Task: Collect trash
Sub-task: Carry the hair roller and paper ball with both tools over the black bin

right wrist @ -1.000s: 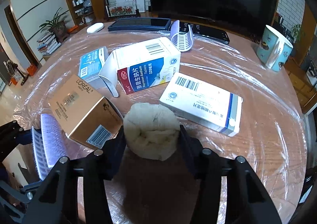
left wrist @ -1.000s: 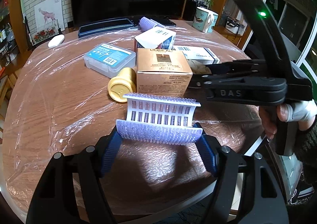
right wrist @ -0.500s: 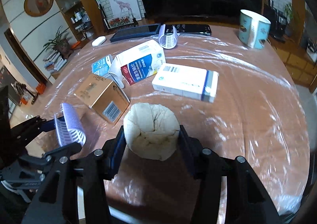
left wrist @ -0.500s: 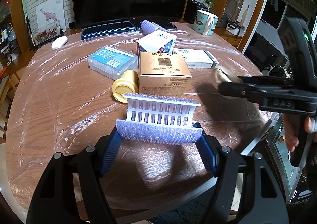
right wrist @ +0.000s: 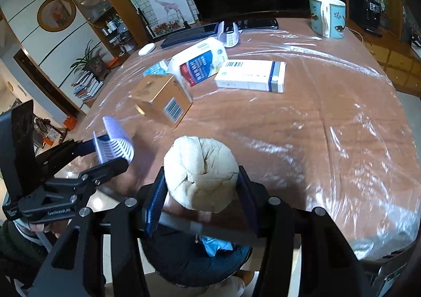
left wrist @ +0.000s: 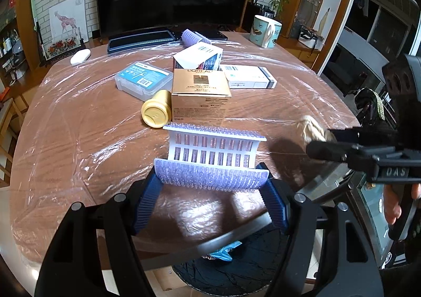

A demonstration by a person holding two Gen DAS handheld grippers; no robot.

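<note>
the left gripper (left wrist: 211, 178) is clamped on a lilac hair roller (left wrist: 210, 157), a slotted curved plastic piece, its blue pads (left wrist: 147, 199) pressing on the roller's two ends with the jaws standing about half spread. the right gripper (right wrist: 201, 191) is closed tight on a crumpled beige paper wad (right wrist: 201, 173), pads against both its sides. taking the gold box (left wrist: 201, 94) as the landmark: the roller is held just in front of it, above the table (left wrist: 79, 144), which is wood under clear plastic film; the wad hangs in front of the box and off to the right, at the table's near edge. straight below the wad, under that edge, stands a dark bin (right wrist: 194, 260) with a scrap of blue trash (right wrist: 215, 245) inside. a yellow cap (left wrist: 156, 113) lies touching the box's left side. a clear case with a blue label (left wrist: 143, 80) sits behind and left of the box. a white and blue carton (left wrist: 198, 56) stands just behind the box, and a flat white pack (left wrist: 248, 80) lies behind it to the right. a second roller (left wrist: 192, 36) rests farther back from the box, near a dark keyboard (left wrist: 142, 40). a mug (left wrist: 264, 31) stands well behind the box on the right, a white mouse (left wrist: 80, 56) far back on the left. a hand (left wrist: 394, 205) grips the right gripper's handle.
</note>
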